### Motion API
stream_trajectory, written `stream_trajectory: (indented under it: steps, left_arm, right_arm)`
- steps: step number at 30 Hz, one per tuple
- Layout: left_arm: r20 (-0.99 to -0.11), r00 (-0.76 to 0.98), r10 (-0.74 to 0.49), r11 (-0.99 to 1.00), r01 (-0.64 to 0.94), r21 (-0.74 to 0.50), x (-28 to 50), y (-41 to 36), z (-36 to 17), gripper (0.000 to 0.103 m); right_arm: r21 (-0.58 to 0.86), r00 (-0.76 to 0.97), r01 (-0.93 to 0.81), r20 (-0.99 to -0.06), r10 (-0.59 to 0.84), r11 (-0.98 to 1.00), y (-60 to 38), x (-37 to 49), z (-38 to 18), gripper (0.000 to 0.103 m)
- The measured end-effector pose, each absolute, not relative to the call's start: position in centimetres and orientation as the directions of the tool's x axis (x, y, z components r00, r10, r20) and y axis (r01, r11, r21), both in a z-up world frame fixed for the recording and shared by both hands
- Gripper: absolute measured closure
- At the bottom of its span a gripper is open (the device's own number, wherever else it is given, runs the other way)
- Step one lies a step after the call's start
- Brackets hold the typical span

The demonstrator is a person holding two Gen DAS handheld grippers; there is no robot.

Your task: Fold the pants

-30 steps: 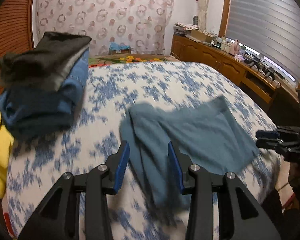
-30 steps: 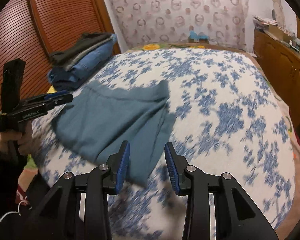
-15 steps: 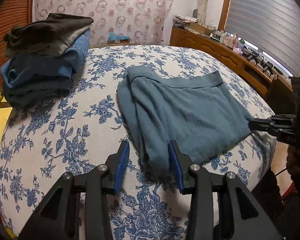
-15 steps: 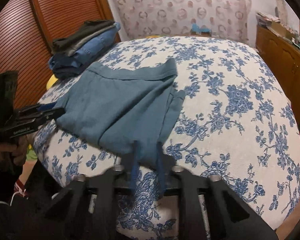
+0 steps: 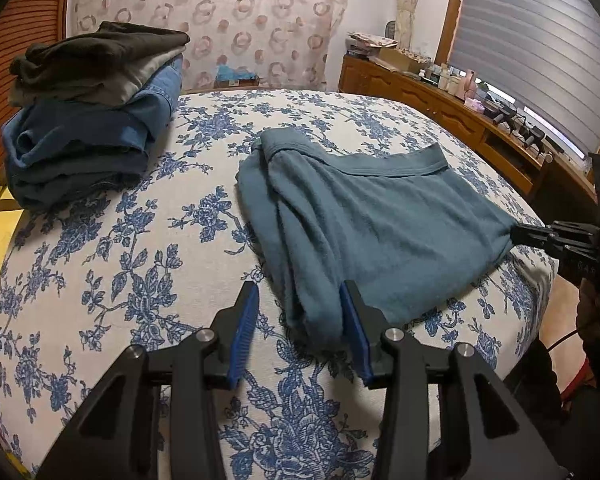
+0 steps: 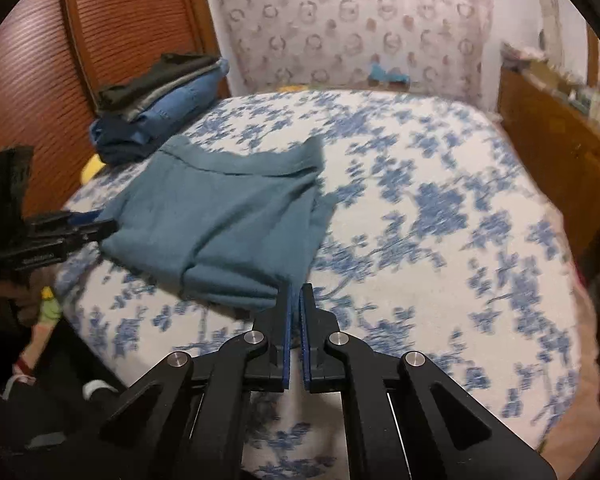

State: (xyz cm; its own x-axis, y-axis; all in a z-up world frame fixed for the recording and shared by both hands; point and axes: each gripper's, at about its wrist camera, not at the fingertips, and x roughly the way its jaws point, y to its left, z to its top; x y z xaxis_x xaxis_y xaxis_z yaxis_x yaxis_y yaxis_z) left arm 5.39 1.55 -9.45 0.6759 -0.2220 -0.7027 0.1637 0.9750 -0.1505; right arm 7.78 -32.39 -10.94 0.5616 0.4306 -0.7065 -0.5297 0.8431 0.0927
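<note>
1. The pants (image 5: 380,220) lie on the bed (image 5: 120,280), near its near edge, already doubled into a flat, roughly square packet with the waistband along the far side. By that shape I judge at least one fold is done.
2. A pile (image 5: 88,112) of folded clothes sits at the far left of the bed, well apart from the pants; it looks like finished work.
3. The right gripper (image 6: 296,300) has just been closing, and its fingers now pinch the near right corner of the pants, with cloth between them.
4. The left gripper (image 5: 298,312) is at the near left corner. Its fingers stand partly open and straddle a bunched fold of the cloth; the right-hand finger touches it, the other stands clear, so there is no grip yet.
5. Left to do, as I judge it: close the left fingers on that corner, then lift both near corners and carry them over toward the waistband for another fold.
6. After that, the packet probably needs smoothing, since the left edge is rumpled, and then perhaps a place on the pile.
</note>
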Motion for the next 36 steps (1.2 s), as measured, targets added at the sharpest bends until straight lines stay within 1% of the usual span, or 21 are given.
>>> stream_trajectory:
  steps: [2,8,10,12,13,15,16,17,18,19,20,21,22,24,26,31,36]
  left_arm:
    - [-0.702,0.676,-0.222,0.975,0.164,-0.15,5.4,1.6,-9.4,0.06]
    - [-0.702,0.677,-0.222,0.975,0.162,-0.152,5.3,1.7,-9.4,0.06]
    - [-0.705,0.673,-0.225,0.974,0.156,-0.162,5.3,1.8,-9.3,0.06]
    - [-0.706,0.672,-0.224,0.975,0.15,-0.166,5.3,1.8,-9.1,0.061]
    - [-0.704,0.674,-0.223,0.975,0.15,-0.166,5.3,1.8,-8.8,0.061]
    - [-0.697,0.68,-0.226,0.974,0.155,-0.164,5.3,1.7,-8.3,0.061]
    - [-0.694,0.684,-0.226,0.974,0.158,-0.161,5.4,1.6,-8.1,0.061]
    - [-0.692,0.686,-0.225,0.974,0.161,-0.157,5.6,1.6,-7.8,0.061]
    - [-0.693,0.686,-0.223,0.975,0.161,-0.154,5.9,1.6,-7.7,0.06]
    - [-0.696,0.684,-0.219,0.976,0.16,-0.149,6.2,1.7,-7.6,0.06]
    - [-0.698,0.682,-0.217,0.976,0.16,-0.147,6.5,1.7,-7.5,0.055]
    - [-0.696,0.685,-0.216,0.976,0.16,-0.145,6.8,1.7,-7.3,0.053]
    - [-0.688,0.692,-0.217,0.976,0.161,-0.145,7.1,1.8,-7.0,0.046]
    - [-0.687,0.693,-0.219,0.976,0.166,-0.144,7.9,1.9,-6.6,0.045]
    - [-0.691,0.69,-0.216,0.976,0.171,-0.134,8.8,1.8,-6.5,0.045]
    - [-0.7,0.684,-0.204,0.979,0.157,-0.132,11.3,1.9,-6.5,0.045]
    - [-0.713,0.669,-0.208,0.978,0.143,-0.15,13.2,2.1,-7.1,0.045]
  right_arm:
    - [0.07,0.575,-0.522,-0.707,0.412,0.85,-32.6,7.9,-10.8,0.102]
    - [0.081,0.57,-0.502,-0.718,0.4,0.861,-33.0,8.3,-11.5,0.102]
    - [0.118,0.547,-0.513,-0.718,0.43,0.85,-33.1,8.2,-11.6,0.102]
    - [0.153,0.548,-0.514,-0.699,0.46,0.844,-33.4,7.9,-11.1,0.102]
    - [0.155,0.557,-0.507,-0.692,0.459,0.848,-33.6,7.8,-10.7,0.099]
    - [0.171,0.564,-0.502,-0.679,0.471,0.848,-33.9,7.9,-10.0,0.098]
    - [0.176,0.565,-0.502,-0.675,0.475,0.847,-34.0,8.0,-9.7,0.095]
    - [0.17,0.569,-0.5,-0.675,0.47,0.849,-33.9,8.1,-9.4,0.09]
    - [0.159,0.574,-0.5,-0.675,0.464,0.851,-33.7,8.3,-9.3,0.088]
    - [0.152,0.576,-0.499,-0.677,0.458,0.853,-33.6,8.5,-9.2,0.082]
    - [0.145,0.578,-0.493,-0.683,0.447,0.858,-33.4,8.9,-9.2,0.076]
    - [0.144,0.577,-0.489,-0.686,0.443,0.86,-33.2,9.2,-9.3,0.074]
    - [0.15,0.572,-0.492,-0.687,0.448,0.858,-32.9,9.6,-9.3,0.072]
    - [0.162,0.56,-0.501,-0.688,0.461,0.85,-32.3,10.2,-9.4,0.067]
    - [0.168,0.554,-0.505,-0.689,0.467,0.846,-31.7,10.9,-9.4,0.059]
    - [0.172,0.533,-0.521,-0.699,0.476,0.836,-30.0,12.9,-9.7,0.053]
    - [0.145,0.524,-0.498,-0.735,0.43,0.855,-28.8,15.0,-10.8,0.053]
